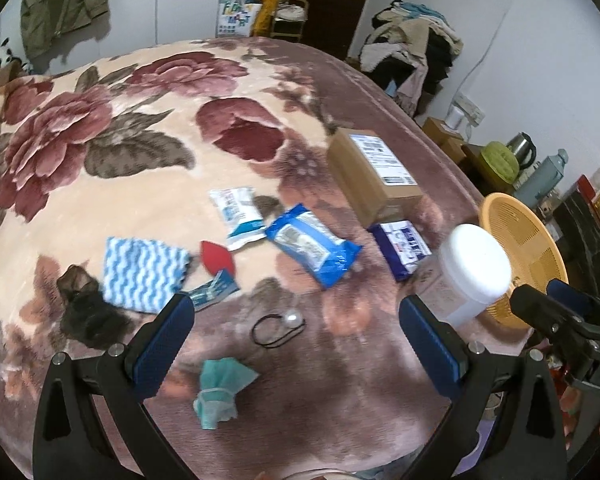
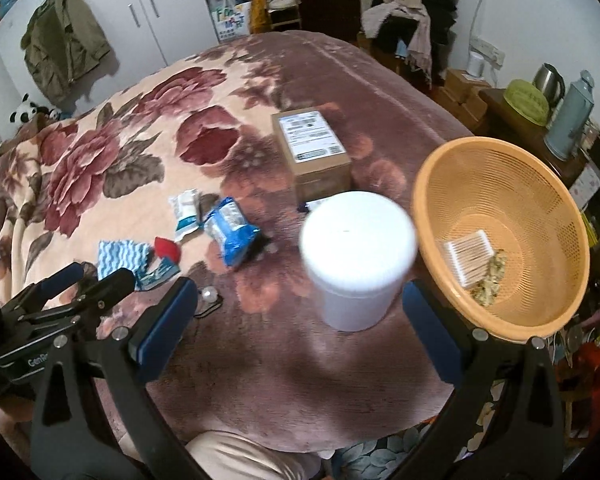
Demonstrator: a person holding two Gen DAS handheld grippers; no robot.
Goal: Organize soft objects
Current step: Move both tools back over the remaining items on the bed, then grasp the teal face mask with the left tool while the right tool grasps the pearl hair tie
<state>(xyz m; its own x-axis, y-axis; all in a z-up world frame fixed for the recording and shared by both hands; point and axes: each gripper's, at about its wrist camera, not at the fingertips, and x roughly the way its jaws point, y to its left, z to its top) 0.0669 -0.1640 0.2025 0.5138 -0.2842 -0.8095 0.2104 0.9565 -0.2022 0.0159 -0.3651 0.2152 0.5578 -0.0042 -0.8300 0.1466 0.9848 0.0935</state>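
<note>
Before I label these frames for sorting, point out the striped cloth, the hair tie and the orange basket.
Striped cloth (image 1: 142, 274): left wrist view, middle of the fabric.
Hair tie (image 1: 274, 330): left wrist view, on the black loop.
Orange basket (image 2: 426, 204): right wrist view, left rim.

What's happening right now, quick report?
Left gripper open, empty, above the hair tie. Right gripper open near the white tub. Basket holds cotton swabs. Nothing blocking.
</note>
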